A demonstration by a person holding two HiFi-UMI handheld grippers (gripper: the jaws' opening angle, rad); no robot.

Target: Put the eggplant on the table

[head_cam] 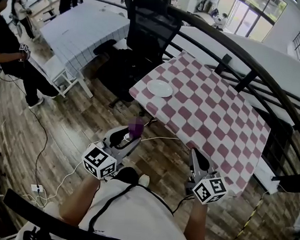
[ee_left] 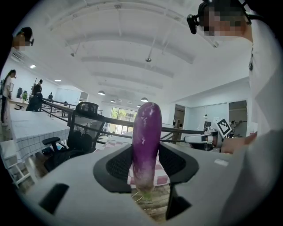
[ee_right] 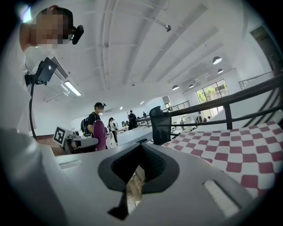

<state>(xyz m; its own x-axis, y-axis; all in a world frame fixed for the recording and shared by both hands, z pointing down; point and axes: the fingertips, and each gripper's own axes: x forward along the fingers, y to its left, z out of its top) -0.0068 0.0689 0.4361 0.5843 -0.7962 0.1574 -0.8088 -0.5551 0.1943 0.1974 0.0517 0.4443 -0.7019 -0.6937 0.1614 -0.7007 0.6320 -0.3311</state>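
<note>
In the head view the left gripper (head_cam: 129,139) holds the purple eggplant (head_cam: 136,127) upright over the wood floor (head_cam: 87,116), just short of the checked table (head_cam: 218,117) with its white plate (head_cam: 159,88). The right gripper (head_cam: 198,160) hangs beside the table's edge. The left gripper view shows the jaws clamped on the eggplant's lower half — green stem end down. In the right gripper view the jaws are closed together, with nothing between them.

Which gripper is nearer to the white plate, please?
Left. The left gripper, holding the eggplant, is over the floor facing the plate; the right gripper is farther aside.
</note>
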